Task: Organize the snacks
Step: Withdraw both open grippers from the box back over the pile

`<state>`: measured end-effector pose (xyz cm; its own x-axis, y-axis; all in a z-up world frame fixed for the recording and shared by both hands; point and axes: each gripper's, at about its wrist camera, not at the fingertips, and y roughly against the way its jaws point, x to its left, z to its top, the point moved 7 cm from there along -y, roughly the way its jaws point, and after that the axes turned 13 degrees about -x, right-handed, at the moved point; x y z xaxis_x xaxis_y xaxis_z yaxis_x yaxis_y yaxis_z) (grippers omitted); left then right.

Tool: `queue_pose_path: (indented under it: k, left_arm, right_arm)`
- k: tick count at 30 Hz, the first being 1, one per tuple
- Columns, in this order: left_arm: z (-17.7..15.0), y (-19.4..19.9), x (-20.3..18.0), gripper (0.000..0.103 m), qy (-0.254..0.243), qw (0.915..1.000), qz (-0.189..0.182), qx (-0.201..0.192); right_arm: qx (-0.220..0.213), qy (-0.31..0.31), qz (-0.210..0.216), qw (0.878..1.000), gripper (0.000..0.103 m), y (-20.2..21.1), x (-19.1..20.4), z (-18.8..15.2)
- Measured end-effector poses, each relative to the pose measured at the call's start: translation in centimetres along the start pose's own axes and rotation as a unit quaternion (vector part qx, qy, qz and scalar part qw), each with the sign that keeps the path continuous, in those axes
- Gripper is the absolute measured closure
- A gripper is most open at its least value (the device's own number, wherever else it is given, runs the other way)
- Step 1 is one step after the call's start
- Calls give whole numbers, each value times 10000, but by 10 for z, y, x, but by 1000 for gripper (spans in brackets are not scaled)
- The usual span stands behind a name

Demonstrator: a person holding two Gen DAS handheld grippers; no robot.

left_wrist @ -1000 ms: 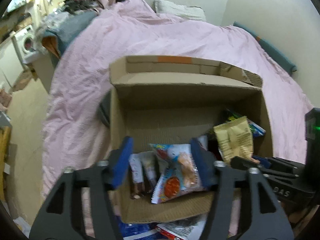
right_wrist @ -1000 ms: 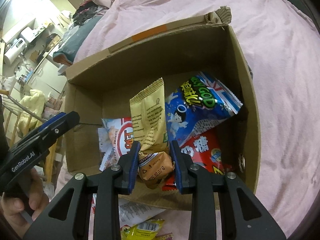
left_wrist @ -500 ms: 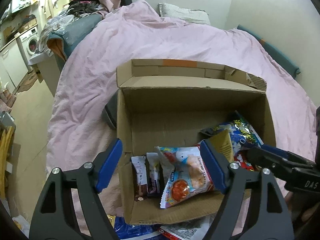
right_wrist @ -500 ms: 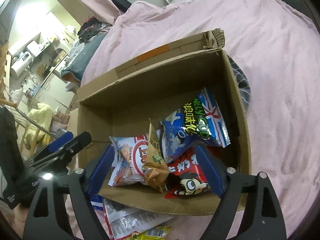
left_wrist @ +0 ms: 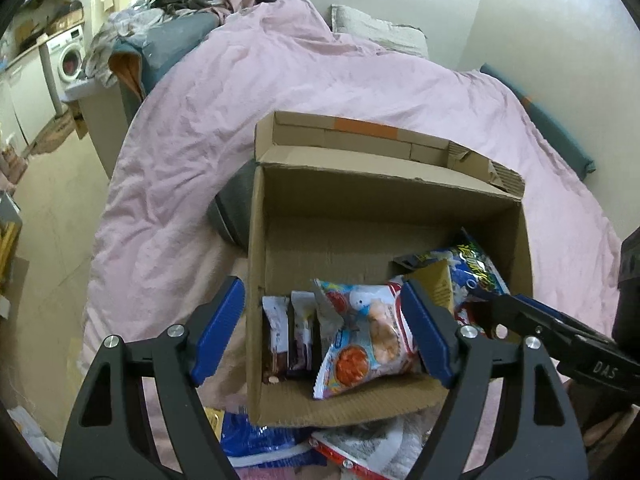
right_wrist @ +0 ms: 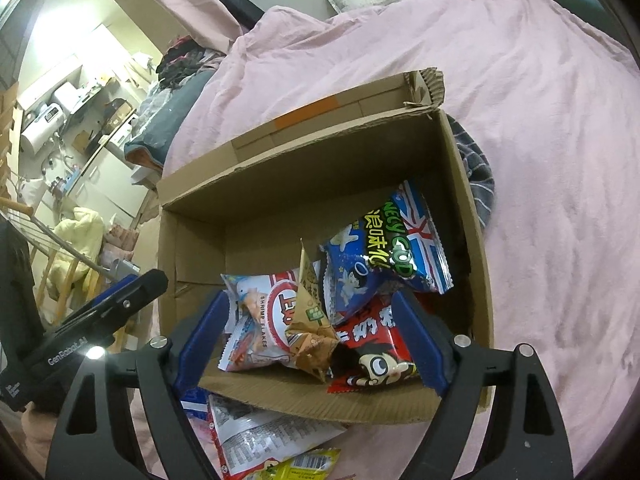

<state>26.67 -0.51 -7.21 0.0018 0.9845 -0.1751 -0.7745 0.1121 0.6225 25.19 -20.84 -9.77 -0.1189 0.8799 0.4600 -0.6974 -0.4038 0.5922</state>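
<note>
cardboard box (right_wrist: 468, 216) before you holding shrimp flakes bag (right_wrist: 260, 324), your left gripper (left_wrist: 324, 328) spread wide and empty, your right gripper (right_wrist: 316, 340) likewise

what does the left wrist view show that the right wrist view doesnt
Only the left wrist view shows two slim bars standing against the box's left wall, and a washing machine. Only the right wrist view shows the red cartoon packet and a yellow packet outside the box. Both show the cardboard box, the shrimp flakes bag and the blue bag.

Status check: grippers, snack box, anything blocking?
Left gripper open, empty. Right gripper open, empty. Brown cardboard box holds several packets, tan crumpled packet among them. Loose packets outside its near edge.
</note>
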Motion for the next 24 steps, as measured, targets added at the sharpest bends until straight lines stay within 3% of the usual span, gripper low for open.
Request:
queue_pose_path:
  k: [7, 12, 24]
  left_arm:
    - [-3, 27, 5, 26, -58, 9999, 100, -97]
    - [-23, 45, 5, 26, -101, 9999, 25, 62]
    - [-68, 81, 29, 26, 4, 9990, 304, 329]
  right_arm:
    - [2, 156, -8, 9999, 17, 24, 12, -12]
    - [36, 246, -34, 9997, 17, 41, 15, -29]
    - [302, 5, -224, 9993, 17, 72, 0, -69]
